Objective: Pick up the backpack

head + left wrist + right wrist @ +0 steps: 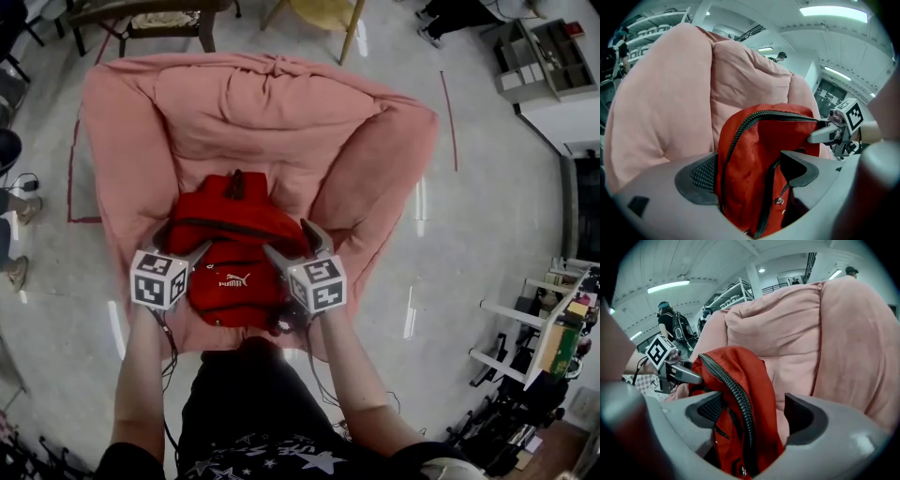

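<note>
Backpack [230, 248], red with black zips, upright on the seat of a pink padded chair [281, 103], near the backrest. Pale glossy floor [487, 234] all round the chair.

From the head view: two bare forearms reaching forward and down from the bottom edge, roughly parallel, left arm [141, 375] and right arm [352, 375], each ending in a gripper with a marker cube. Left gripper [183, 242] at the bag's left side, right gripper [289, 239] at its right side, both angled slightly inward (like brackets round the bag).

From the left gripper view: left gripper [750, 168] with jaws spread wide, not clenched, red fabric filling the gap and touching both pads.

From the right gripper view: right gripper [757, 413] likewise spread wide, the bag's zipped edge against the left pad, a strip of pink cushion [811, 348] showing between bag and right pad.
</note>
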